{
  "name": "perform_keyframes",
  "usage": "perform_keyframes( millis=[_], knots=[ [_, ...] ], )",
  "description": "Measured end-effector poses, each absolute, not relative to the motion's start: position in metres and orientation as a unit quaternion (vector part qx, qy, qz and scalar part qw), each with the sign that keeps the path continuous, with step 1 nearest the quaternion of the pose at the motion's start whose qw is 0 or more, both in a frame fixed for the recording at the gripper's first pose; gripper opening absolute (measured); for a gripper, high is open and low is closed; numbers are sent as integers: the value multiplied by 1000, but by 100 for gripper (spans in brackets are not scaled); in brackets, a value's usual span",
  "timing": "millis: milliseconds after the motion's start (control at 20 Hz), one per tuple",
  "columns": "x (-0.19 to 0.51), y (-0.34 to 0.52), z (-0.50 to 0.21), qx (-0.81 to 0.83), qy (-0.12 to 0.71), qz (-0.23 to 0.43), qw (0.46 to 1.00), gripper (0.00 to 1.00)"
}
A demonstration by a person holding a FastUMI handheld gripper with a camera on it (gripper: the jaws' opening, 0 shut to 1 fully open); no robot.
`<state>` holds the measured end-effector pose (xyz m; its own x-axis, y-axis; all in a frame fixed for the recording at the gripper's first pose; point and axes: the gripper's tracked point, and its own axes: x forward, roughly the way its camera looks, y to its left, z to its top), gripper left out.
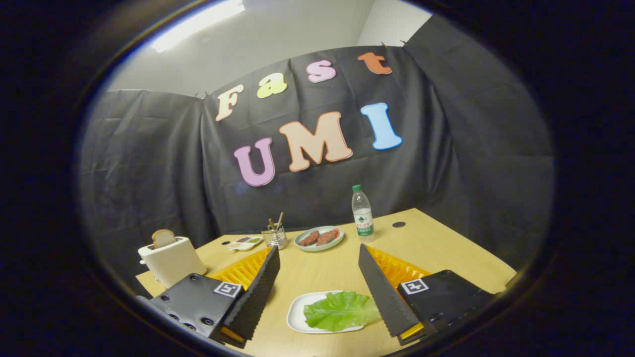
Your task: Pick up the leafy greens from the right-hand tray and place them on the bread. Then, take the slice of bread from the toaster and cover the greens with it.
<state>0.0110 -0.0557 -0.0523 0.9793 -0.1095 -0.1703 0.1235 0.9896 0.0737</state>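
A green lettuce leaf point(341, 310) lies on a small white tray point(297, 313) on the wooden table, low between my two fingers and closer to the right one. My gripper point(318, 250) is open and holds nothing; it hovers above the table with the fingertips spread wide. Off to the left, beyond the left finger point(258, 292), stands a white toaster point(171, 260) with a slice of bread point(163, 238) sticking up out of its slot.
At the back of the table sit a pale green plate point(303, 246) with two dark patties and a red slice, a wire holder point(274, 237) with sticks, a small dish of sauces point(244, 242) and a water bottle point(362, 214). The table's right edge point(466, 243) runs close by.
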Motion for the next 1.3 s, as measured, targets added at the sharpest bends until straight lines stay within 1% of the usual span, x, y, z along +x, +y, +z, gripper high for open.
perform_keyframes(
  millis=[200,450,650,750,1000,1150,1300],
  knots=[
    [10,-92,-89,38,138,-101,985,100],
    [10,-126,-116,17,193,-126,973,100],
    [10,-117,-132,31,250,-80,964,99],
    [4,-120,-142,25,278,-71,958,99],
    [-9,-128,-156,3,323,-66,944,99],
    [-7,-145,-158,4,330,-88,940,99],
    [-4,-152,-163,26,343,-95,934,99]
  ],
)
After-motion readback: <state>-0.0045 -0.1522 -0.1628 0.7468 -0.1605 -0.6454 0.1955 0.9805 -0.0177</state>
